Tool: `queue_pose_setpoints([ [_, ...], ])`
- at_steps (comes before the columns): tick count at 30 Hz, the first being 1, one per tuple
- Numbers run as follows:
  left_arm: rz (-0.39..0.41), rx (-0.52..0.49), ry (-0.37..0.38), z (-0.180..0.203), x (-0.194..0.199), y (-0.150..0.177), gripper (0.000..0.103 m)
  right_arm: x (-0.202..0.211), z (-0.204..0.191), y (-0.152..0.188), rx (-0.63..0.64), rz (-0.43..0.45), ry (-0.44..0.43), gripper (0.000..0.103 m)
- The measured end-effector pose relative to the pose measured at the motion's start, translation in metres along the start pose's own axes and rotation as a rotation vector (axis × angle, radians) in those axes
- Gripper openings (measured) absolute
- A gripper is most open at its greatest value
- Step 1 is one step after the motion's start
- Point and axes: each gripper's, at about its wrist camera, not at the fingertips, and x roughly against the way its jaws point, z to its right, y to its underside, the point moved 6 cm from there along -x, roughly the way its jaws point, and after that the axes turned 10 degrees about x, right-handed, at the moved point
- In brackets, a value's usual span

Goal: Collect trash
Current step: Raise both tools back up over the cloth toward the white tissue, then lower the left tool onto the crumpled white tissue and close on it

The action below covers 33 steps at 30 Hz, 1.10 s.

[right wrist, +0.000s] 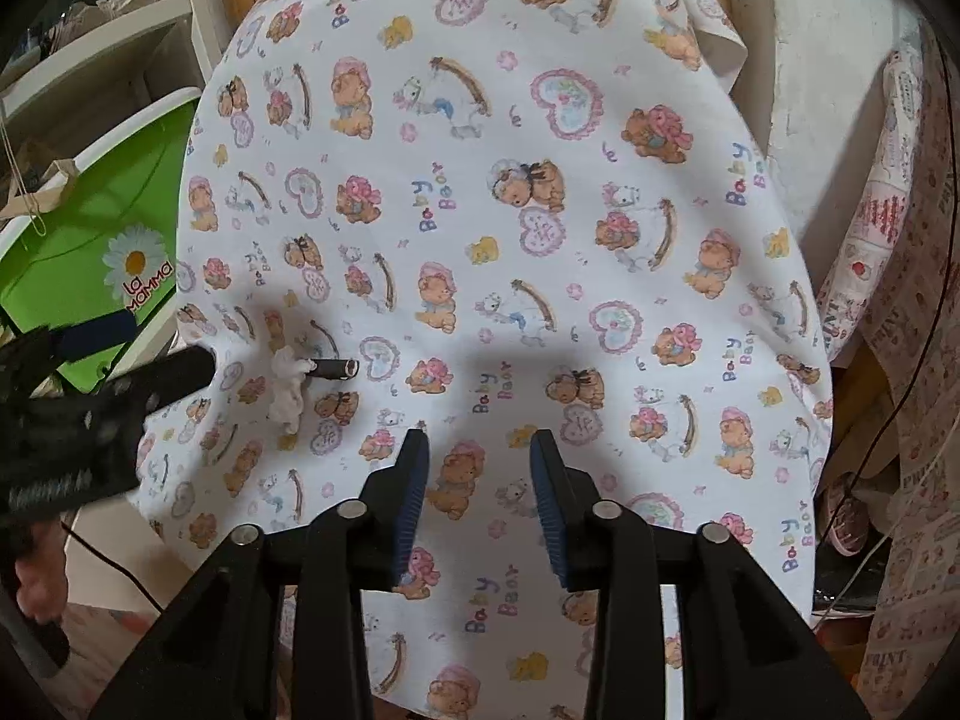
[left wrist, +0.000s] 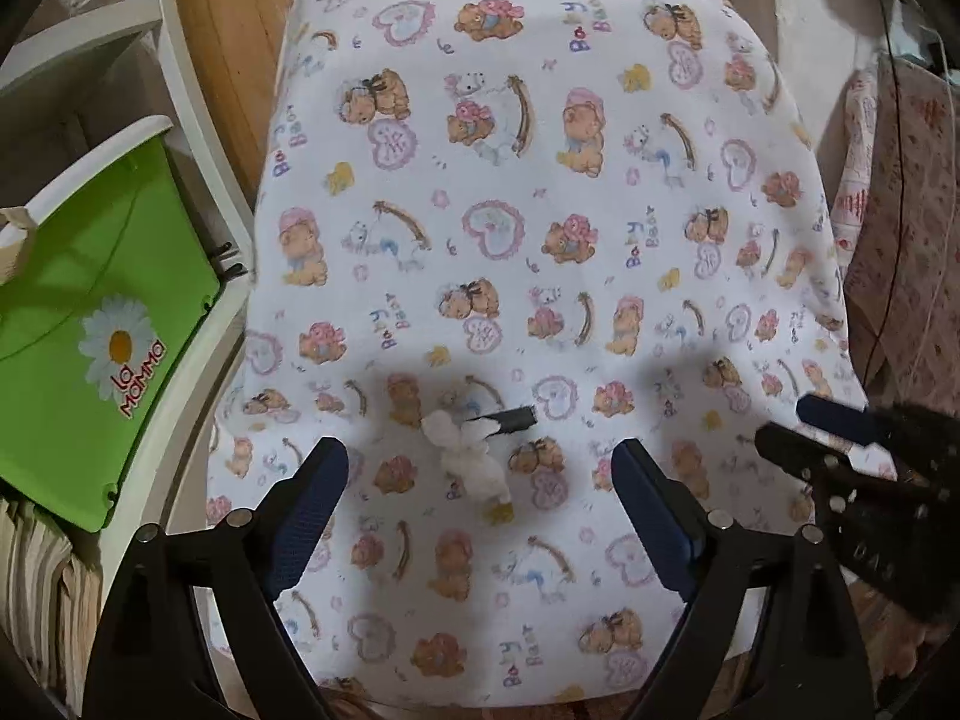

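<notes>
A crumpled white tissue [left wrist: 474,459] lies on the bear-print cloth [left wrist: 540,192], touching a small dark tube [left wrist: 510,419]. My left gripper [left wrist: 480,456] is open and empty, its fingers standing wide to either side of the tissue, just above the cloth. In the right wrist view the tissue [right wrist: 289,387] and the tube [right wrist: 333,368] lie at the left, with the left gripper [right wrist: 156,354] beside them. My right gripper [right wrist: 480,441] is open and empty over the cloth [right wrist: 540,240], to the right of the trash. It also shows in the left wrist view [left wrist: 816,426].
A green box with a daisy and "La Mamma" print [left wrist: 90,324] sits on white shelving [left wrist: 198,138] left of the covered table. A patterned fabric [right wrist: 900,360] and cables hang at the right. A wooden door [left wrist: 240,18] stands behind.
</notes>
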Motion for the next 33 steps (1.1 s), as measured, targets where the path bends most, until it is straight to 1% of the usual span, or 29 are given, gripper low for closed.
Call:
queue_pose_setpoints([
  [3,0.008,0.008,-0.011,-0.010,-0.002,0.005,0.089,-0.003,-0.005,0.000,0.012,-0.004,-0.008,0.046],
  [5,-0.002,0.030,-0.018,-0.022,-0.008,0.007,0.089,-0.005,-0.009,0.000,0.032,-0.008,-0.001,0.046],
  [9,0.011,0.047,-0.046,-0.042,-0.020,0.011,0.089,-0.011,-0.014,0.003,0.054,-0.023,0.017,0.046],
  [11,0.008,0.050,-0.046,-0.050,-0.028,0.014,0.089,-0.015,-0.016,0.004,0.054,-0.034,0.012,0.046],
  [14,-0.005,0.075,-0.028,-0.067,-0.043,0.024,0.089,-0.019,-0.018,0.004,0.055,-0.040,0.019,0.047],
  [17,-0.042,0.092,-0.050,-0.084,-0.059,0.029,0.089,-0.024,-0.023,0.003,0.050,-0.048,0.012,0.048],
  [19,-0.028,0.091,-0.052,-0.090,-0.062,0.026,0.089,-0.027,-0.027,0.004,0.047,-0.057,-0.002,0.048],
  [21,-0.028,0.099,-0.062,-0.094,-0.064,0.024,0.089,-0.030,-0.032,0.006,0.052,-0.065,-0.010,0.049],
  [23,-0.041,0.123,-0.046,-0.095,-0.066,0.023,0.089,-0.032,-0.036,0.007,0.061,-0.066,-0.001,0.049],
  [24,-0.052,0.129,-0.040,-0.094,-0.068,0.023,0.089,-0.033,-0.038,0.007,0.066,-0.066,0.002,0.049],
  [26,-0.089,0.123,-0.060,-0.092,-0.076,0.027,0.089,-0.035,-0.041,0.006,0.065,-0.063,0.005,0.049],
  [29,-0.118,0.122,-0.025,-0.083,-0.083,0.030,0.089,-0.038,-0.043,0.006,0.050,-0.065,0.001,0.053],
  [33,-0.122,0.145,0.046,-0.071,-0.084,0.027,0.089,-0.041,-0.044,0.004,0.042,-0.069,0.013,0.054],
])
